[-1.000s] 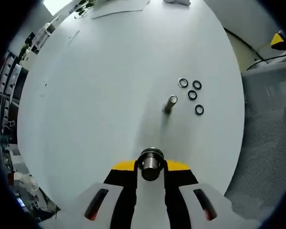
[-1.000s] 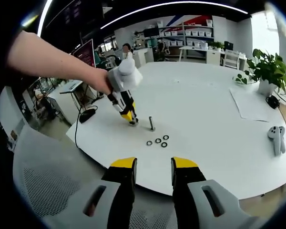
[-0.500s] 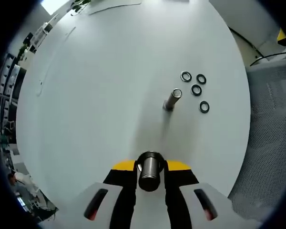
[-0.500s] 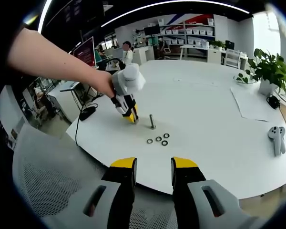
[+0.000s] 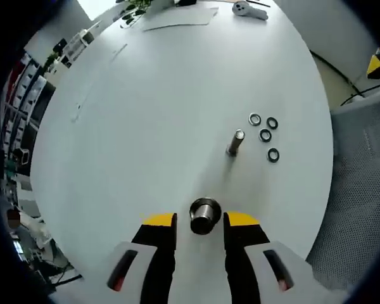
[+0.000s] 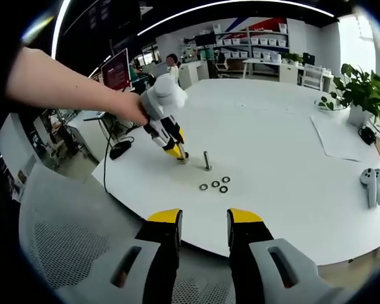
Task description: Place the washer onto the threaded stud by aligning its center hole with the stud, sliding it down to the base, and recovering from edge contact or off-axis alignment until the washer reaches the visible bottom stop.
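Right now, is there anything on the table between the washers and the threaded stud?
Nothing visible. The four washers lie beside the threaded stud, with bare table between them. The metal cylinder sits apart, between the left gripper jaws.

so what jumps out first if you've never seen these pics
Probably the upright threaded stud standing alone on the big round white table, with four dark washers lying flat beside it. Next, in the left gripper view, a short metal cylinder sits on the table between the open left tongs. In the right gripper view, the right tongs hang back beyond the table's edge, open and empty.
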Demonstrator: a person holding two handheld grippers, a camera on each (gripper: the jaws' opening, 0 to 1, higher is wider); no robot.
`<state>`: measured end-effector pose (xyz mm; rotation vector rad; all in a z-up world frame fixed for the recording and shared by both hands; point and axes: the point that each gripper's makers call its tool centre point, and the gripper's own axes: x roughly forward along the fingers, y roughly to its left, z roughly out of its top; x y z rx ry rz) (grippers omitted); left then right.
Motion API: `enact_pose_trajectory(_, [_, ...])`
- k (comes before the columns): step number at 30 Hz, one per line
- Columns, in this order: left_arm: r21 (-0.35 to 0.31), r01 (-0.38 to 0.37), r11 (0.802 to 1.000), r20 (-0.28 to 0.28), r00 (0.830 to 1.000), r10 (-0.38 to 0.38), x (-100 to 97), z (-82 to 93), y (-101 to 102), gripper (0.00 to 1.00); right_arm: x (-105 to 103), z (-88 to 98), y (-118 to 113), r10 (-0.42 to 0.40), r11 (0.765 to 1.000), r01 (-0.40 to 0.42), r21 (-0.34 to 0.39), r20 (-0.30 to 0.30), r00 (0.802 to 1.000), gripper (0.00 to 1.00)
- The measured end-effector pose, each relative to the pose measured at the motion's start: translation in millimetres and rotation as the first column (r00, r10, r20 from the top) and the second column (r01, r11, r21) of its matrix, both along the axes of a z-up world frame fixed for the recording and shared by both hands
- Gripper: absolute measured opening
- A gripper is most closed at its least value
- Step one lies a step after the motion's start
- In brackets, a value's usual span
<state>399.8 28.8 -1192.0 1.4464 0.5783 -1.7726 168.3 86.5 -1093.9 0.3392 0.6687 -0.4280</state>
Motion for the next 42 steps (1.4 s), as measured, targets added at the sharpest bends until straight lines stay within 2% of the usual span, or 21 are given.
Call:
enact_pose_trajectory(2, [-0.011, -0.022, 1.000, -0.005, 1.000, 0.022, 0.7, 6.6, 3.8, 0.31, -0.2, 1.3, 2.3, 0.011, 1.000, -0.011, 0.000, -0.002, 1.000, 0.31])
enact_pose_trajectory(8, [-0.103, -0.097, 0.990, -0.071, 0.993, 0.090, 0.5, 34.1, 13.5, 0.29, 3.0, -0.5, 3.3, 0.030, 1.000, -0.030, 0.005, 0.002, 1.000, 0.31])
enact_pose_trajectory(11, [-0.173, -0.162, 0.972, -0.129, 0.982, 0.140, -3.4, 50.5, 17.4, 0.29, 4.4, 1.2, 4.5, 0.041, 0.999, -0.041, 0.005, 0.010, 0.999, 0.31])
enact_pose_trajectory(13, [-0.205, -0.193, 0.960, -0.155, 0.975, 0.163, -5.2, 58.8, 27.3, 0.31, 6.1, 2.3, 5.3, 0.043, 0.999, -0.043, 0.004, 0.017, 0.999, 0.31])
enact_pose_trajectory(16, [-0.214, -0.207, 0.955, -0.155, 0.972, 0.177, -0.3, 61.5, 41.0, 0.31, 5.2, 4.6, 5.0, 0.039, 0.999, -0.039, 0.002, 0.024, 0.999, 0.31])
enact_pose_trajectory(17, [-0.217, -0.230, 0.949, -0.170, 0.966, 0.196, 0.9, 63.1, 47.2, 0.31, 6.1, 4.4, 4.4, 0.038, 0.999, -0.038, 0.001, 0.027, 0.999, 0.31])
enact_pose_trajectory(19, [-0.231, -0.253, 0.940, -0.191, 0.959, 0.211, -7.6, 71.3, 57.2, 0.32, 6.7, 5.3, 5.2, 0.039, 0.999, -0.039, 0.001, 0.033, 0.999, 0.31])
enact_pose_trajectory(23, [-0.271, -0.306, 0.913, -0.239, 0.940, 0.244, -7.6, 81.1, 66.5, 0.32, 6.6, 7.1, 4.5, 0.037, 0.999, -0.037, -0.009, 0.042, 0.998, 0.31])
enact_pose_trajectory(24, [-0.275, -0.313, 0.909, -0.249, 0.937, 0.247, -14.3, 86.4, 79.0, 0.32, 6.2, 8.2, 5.2, 0.035, 0.999, -0.035, -0.007, 0.046, 0.998, 0.31])
enact_pose_trajectory(26, [-0.283, -0.331, 0.900, -0.269, 0.928, 0.256, -17.5, 84.8, 83.8, 0.33, 7.5, 6.3, 4.7, 0.040, 0.999, -0.040, -0.007, 0.044, 0.998, 0.32])
enact_pose_trajectory(29, [-0.296, -0.339, 0.893, -0.279, 0.925, 0.258, -21.8, 91.2, 95.6, 0.33, 8.2, 3.2, 7.6, 0.057, 0.998, -0.057, -0.003, 0.029, 0.998, 0.32])
enact_pose_trajectory(31, [-0.309, -0.374, 0.875, -0.308, 0.909, 0.280, -22.8, 95.4, 99.6, 0.33, 8.3, 3.3, 8.9, 0.062, 0.998, -0.062, 0.002, 0.026, 0.998, 0.32])
enact_pose_trajectory(32, [-0.317, -0.407, 0.857, -0.347, 0.890, 0.295, -27.9, 105.2, 104.8, 0.34, 7.8, 3.2, 10.0, 0.069, 0.998, -0.069, -0.001, 0.020, 0.997, 0.32])
enact_pose_trajectory(37, [-0.336, -0.438, 0.834, -0.363, 0.877, 0.314, -20.5, 111.2, 121.8, 0.34, 6.7, 1.8, 9.6, 0.068, 0.998, -0.068, 0.009, 0.010, 0.998, 0.32])
enact_pose_trajectory(39, [-0.345, -0.477, 0.808, -0.394, 0.855, 0.337, -16.2, 116.6, 129.5, 0.34, 6.4, 0.9, 10.0, 0.070, 0.998, -0.070, 0.008, 0.009, 0.998, 0.32])
enact_pose_trajectory(40, [-0.344, -0.488, 0.802, -0.401, 0.849, 0.344, -20.0, 120.2, 133.6, 0.35, 6.5, -0.5, 10.4, 0.074, 0.997, -0.074, 0.008, 0.004, 0.997, 0.32])
enact_pose_trajectory(42, [-0.353, -0.505, 0.788, -0.405, 0.841, 0.358, -14.2, 120.7, 142.3, 0.35, 7.0, -1.8, 10.0, 0.076, 0.997, -0.076, 0.009, 0.002, 0.997, 0.32])
